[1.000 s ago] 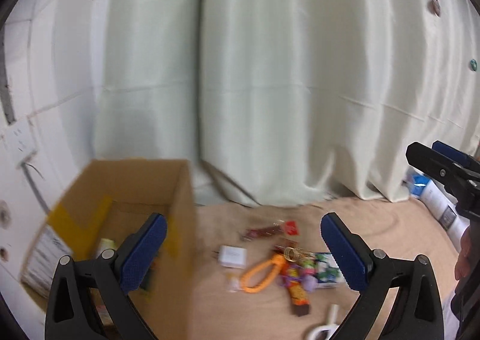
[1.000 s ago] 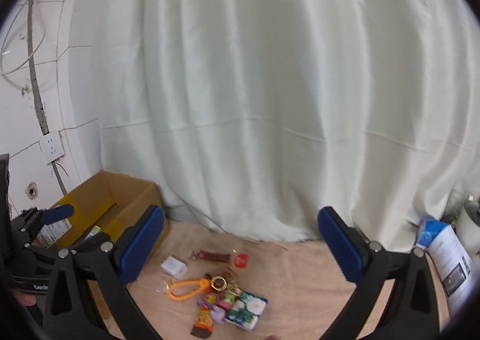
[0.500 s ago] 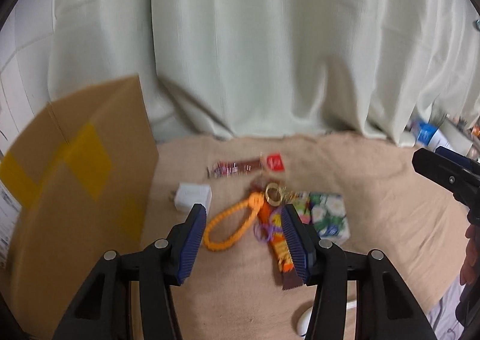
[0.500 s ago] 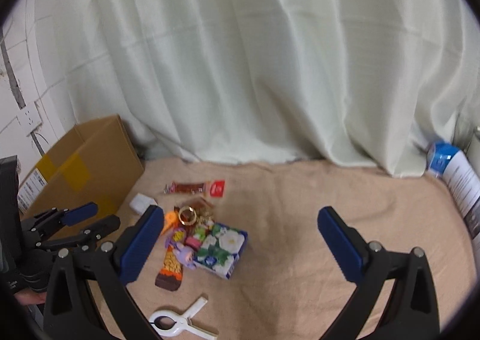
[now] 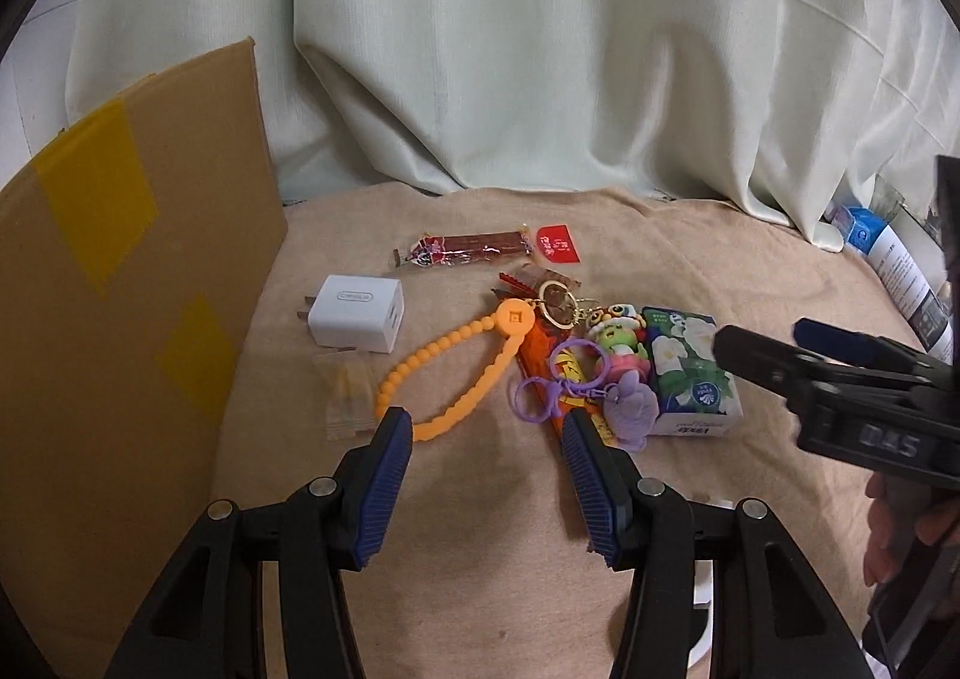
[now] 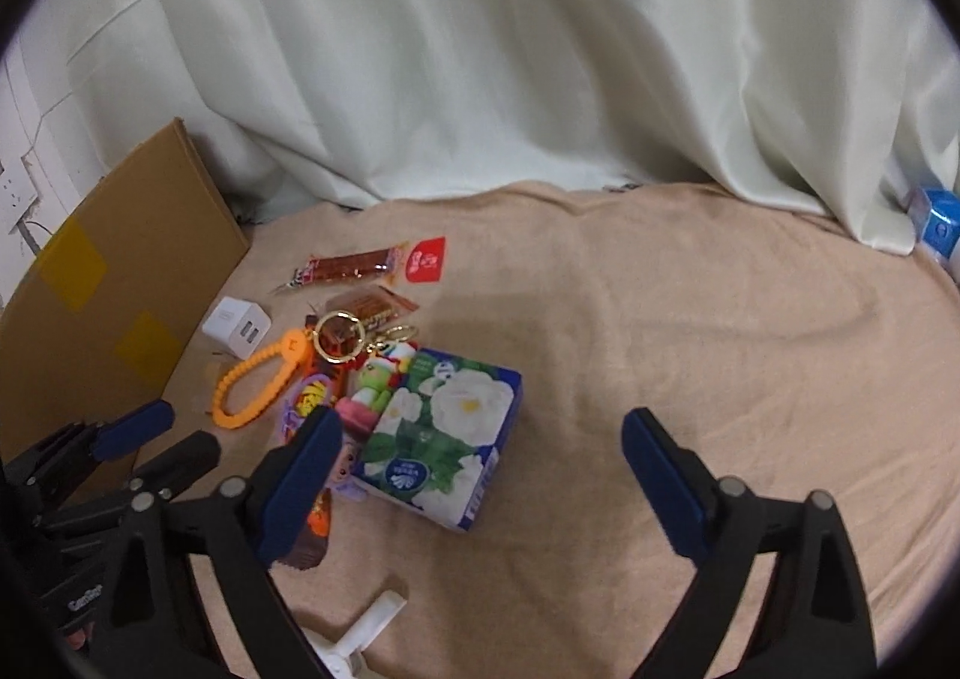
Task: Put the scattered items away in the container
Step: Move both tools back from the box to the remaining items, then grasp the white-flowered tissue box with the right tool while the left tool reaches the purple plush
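left gripper (image 5: 486, 442): jaws part open, empty, hovering just short of the orange bead strap (image 5: 456, 367).
right gripper (image 6: 480, 439): wide open, empty, over the tissue pack (image 6: 444, 433).
step: likely picking the strap; lower, straddle one side of the loop, close gently.
strap axis: long loop running near-left to far-right, tag end away.
container: cardboard box (image 5: 120, 283), just left of the pile.

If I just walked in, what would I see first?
A bright heap of small things in the middle of the beige blanket: an orange bead strap, a green toy keychain and a flowery tissue pack. A big cardboard box stands at the left, and the left tool hangs open right before the heap.
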The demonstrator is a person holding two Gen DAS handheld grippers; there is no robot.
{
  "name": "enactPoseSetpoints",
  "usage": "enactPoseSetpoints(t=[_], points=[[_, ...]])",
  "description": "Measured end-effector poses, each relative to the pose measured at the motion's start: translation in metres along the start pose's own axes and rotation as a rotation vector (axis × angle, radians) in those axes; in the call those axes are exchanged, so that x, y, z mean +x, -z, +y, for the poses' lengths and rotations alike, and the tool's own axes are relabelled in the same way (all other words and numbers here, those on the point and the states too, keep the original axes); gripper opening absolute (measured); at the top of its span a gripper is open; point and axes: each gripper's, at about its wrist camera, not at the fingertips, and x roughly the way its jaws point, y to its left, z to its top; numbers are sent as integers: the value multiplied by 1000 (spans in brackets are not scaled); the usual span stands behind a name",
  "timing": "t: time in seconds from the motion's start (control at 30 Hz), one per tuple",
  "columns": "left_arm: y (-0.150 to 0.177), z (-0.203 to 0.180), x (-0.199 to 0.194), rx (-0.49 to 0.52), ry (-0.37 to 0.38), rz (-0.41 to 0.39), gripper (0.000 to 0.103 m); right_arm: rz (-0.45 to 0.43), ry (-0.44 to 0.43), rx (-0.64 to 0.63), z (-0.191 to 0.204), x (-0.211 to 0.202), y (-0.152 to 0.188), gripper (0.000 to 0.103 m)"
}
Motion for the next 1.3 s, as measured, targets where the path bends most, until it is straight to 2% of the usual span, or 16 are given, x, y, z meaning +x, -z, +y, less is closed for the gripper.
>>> enactPoseSetpoints(t=[0.17, 0.4, 0.6, 0.73, 0.8, 0.87, 0.9, 0.93, 1.03, 1.17, 1.3], points=[[-1, 9, 0, -15, 2, -11, 53, 43, -1, -7, 7, 18, 3, 80], [4, 13, 2, -18, 4, 1, 53, 57, 12, -35, 16, 25, 7, 80], [6, 15, -2, -24, 14, -18, 53, 62, 118, -56, 6, 15, 5, 80], [8, 17, 1, -29, 16, -10, 53, 79, 51, -23, 5, 19, 5, 80], [8, 16, 1, -28, 21, -7, 53, 91, 81, -65, 12, 25, 7, 80], [8, 14, 1, -25, 44, -1, 53, 98, 69, -79, 12, 30, 11, 79], [9, 12, 1, -25, 58, 1, 53, 87, 43, -61, 9, 30, 12, 62], [9, 9, 0, -27, 78, 0, 53, 87, 29, -46, 5, 29, 13, 57], [8, -7, 1, -9, 147, 9, 53, 77, 4, -17, -6, 23, 12, 56], [3, -31, 2, 32, 185, -10, 53, 44, 12, 17, -24, 9, 9, 56], [0, -46, 16, 27, 223, 21, 51, 40, 8, 48, -40, 5, 10, 56]])
